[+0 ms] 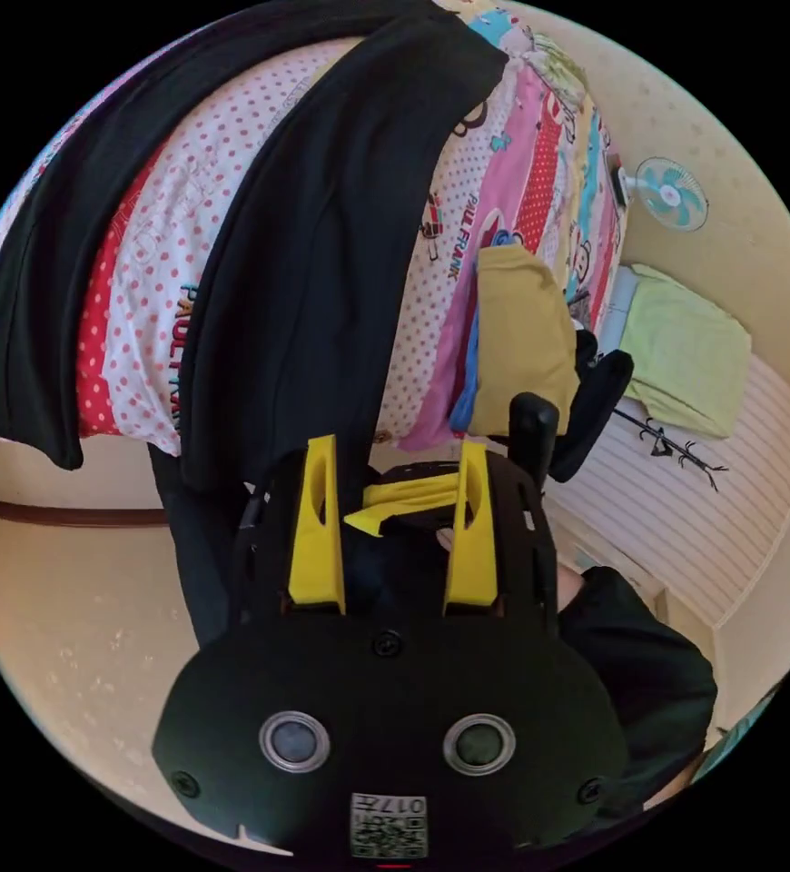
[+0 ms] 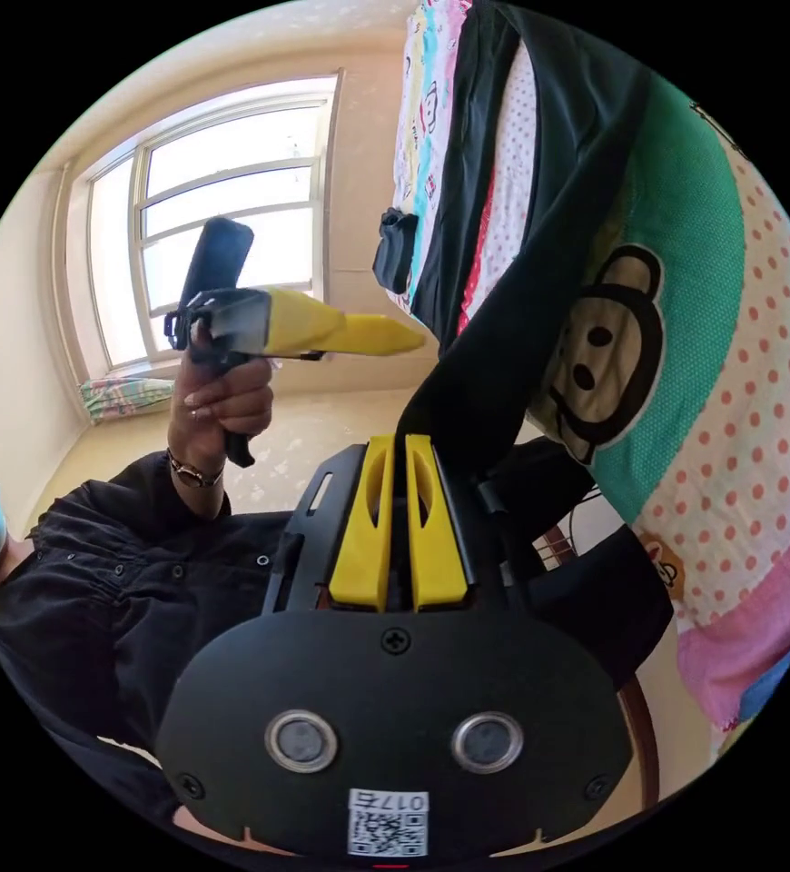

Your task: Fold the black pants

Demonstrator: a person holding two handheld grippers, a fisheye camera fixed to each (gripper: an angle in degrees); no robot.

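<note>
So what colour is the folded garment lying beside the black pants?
Mustard yellow garment, clearest in the left gripper view.

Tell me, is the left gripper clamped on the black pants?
No, the left gripper is open, its yellow jaws apart, short of the black pants.

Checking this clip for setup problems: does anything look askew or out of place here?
The black pants lie unfolded, legs splayed apart and hems hanging off the edge of the bed. The right gripper pinches one hem; the left gripper is open. Nothing is damaged.
</note>
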